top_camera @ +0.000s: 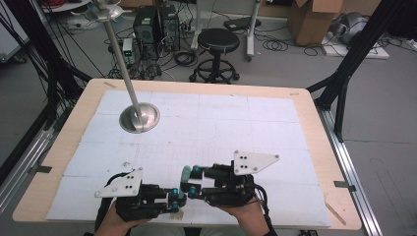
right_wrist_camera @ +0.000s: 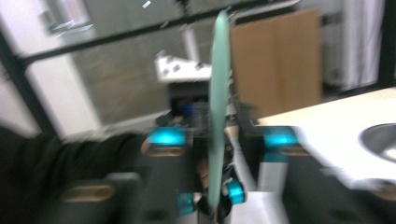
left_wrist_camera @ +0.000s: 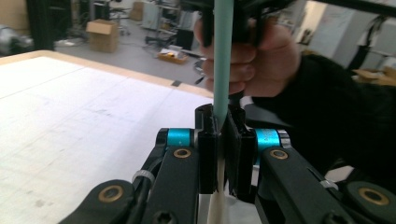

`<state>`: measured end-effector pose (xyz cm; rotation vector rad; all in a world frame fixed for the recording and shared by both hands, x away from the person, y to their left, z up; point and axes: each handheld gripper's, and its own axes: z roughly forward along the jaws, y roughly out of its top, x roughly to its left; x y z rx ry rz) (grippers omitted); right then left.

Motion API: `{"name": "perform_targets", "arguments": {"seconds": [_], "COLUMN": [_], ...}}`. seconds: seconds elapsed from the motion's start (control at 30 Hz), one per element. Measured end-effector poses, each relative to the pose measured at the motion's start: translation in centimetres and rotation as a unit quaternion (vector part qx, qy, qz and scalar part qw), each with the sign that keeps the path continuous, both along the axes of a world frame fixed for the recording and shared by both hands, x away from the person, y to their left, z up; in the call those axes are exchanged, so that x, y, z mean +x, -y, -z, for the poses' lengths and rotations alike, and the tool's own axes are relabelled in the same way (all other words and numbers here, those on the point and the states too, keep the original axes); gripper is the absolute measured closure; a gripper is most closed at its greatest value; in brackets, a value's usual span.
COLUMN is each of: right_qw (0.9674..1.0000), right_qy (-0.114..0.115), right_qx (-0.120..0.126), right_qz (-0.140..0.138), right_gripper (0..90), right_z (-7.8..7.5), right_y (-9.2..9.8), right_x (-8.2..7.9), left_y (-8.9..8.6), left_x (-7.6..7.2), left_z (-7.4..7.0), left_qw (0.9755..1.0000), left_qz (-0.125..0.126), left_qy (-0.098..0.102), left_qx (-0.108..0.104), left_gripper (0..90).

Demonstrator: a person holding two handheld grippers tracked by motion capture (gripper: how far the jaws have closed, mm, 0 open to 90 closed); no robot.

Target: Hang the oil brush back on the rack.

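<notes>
The table [top_camera: 59, 162], wooden-edged under a white gridded sheet, lies mostly bare in the high view, with broad open room across its middle and far right. One metal stand [top_camera: 139, 117] rests on its round base at the far left, its pole leaning up out of frame. Both grippers sit close together just inside the near edge, with little margin behind them.

One thin mint-green strip [left_wrist_camera: 222, 60] is the thing in hand, held between the two grippers above that near edge. The left gripper view shows what the high view hides: the left gripper [left_wrist_camera: 219, 154] is clenched on the strip, which stands edge-on with a whitish end below the jaws.

The blurred right gripper view shows the right gripper [right_wrist_camera: 219, 140] with its jaws parted either side of the strip, not visibly pressing it.
</notes>
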<state>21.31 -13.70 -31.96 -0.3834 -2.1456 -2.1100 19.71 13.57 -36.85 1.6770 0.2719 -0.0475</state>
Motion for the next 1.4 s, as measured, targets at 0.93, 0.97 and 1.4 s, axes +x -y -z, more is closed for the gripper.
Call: {"name": "perform_targets", "arguments": {"seconds": [0.93,0.97,1.4], "right_qw": [0.9492,0.949,0.9499], "right_qy": [0.048,0.05,0.045], "right_qx": [-0.096,-0.096,-0.095], "right_qz": [0.295,0.296,0.294], "right_gripper": [18.4,18.4,18.4], "right_z": [2.5,2.5,2.8], "right_y": [11.0,11.1,11.2], "right_x": [0.2,0.3,0.6], "left_y": [-6.9,-7.0,-8.8], "left_x": [11.4,11.9,16.7], "left_z": [-8.4,-8.9,-13.3], "left_qw": [0.9645,0.9625,0.9402], "left_qz": [-0.264,-0.271,-0.34], "left_qy": [0.009,0.01,0.013], "left_qx": [-0.005,-0.002,0.007], "left_gripper": [84.0,84.0,84.0]}}
